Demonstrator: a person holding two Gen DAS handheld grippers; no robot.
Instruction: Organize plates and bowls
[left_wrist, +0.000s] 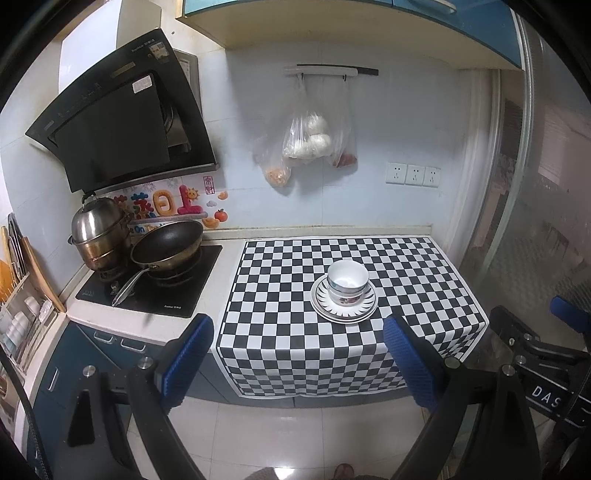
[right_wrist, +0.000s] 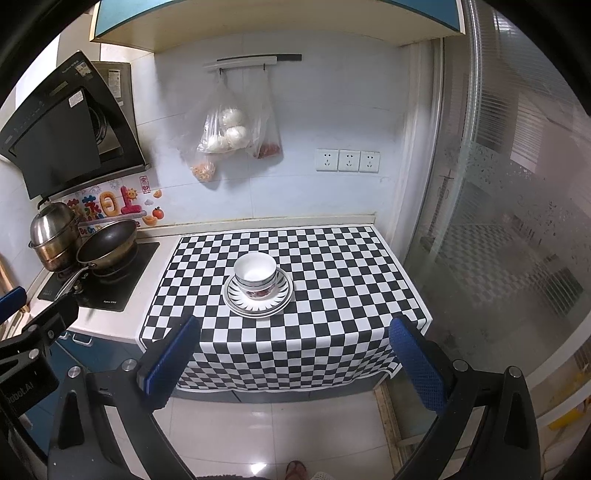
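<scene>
The crockery already sits gathered in one pile at the middle of the frame in both wrist views. The bowls (left_wrist: 347, 282) are nested one inside another, a plain white one on top and a flower-patterned one beneath, and they stand upright on the plates (left_wrist: 343, 312), which lie stacked flat on the checkered cloth (left_wrist: 424, 273) covering the tabletop (left_wrist: 225, 258). How many plates are in the stack is hard to tell; at least two rims show. No other loose plate or bowl appears on the cloth.

Both tools hang back from the tabletop edge, over the floor, in the lower part of each frame. The left gripper (left_wrist: 297, 363) has its blue-padded fingers (left_wrist: 188, 362) spread wide with nothing between them, and the right gripper (right_wrist: 293, 363) is the same: fingers (right_wrist: 415, 363) wide apart and empty. Neither touches the pile.

Judging from this layout, the sorting looks finished or very nearly so: like is stacked with like, bowls on plates, and both tools are clear. What could remain, if anything, is carrying the pile elsewhere, perhaps toward the dish rack (left_wrist: 22, 325) at the left edge of the left view, though nothing here shows that this is intended. The frying pan (left_wrist: 166, 245) and steamer pot (left_wrist: 98, 230) at the left play no part.
</scene>
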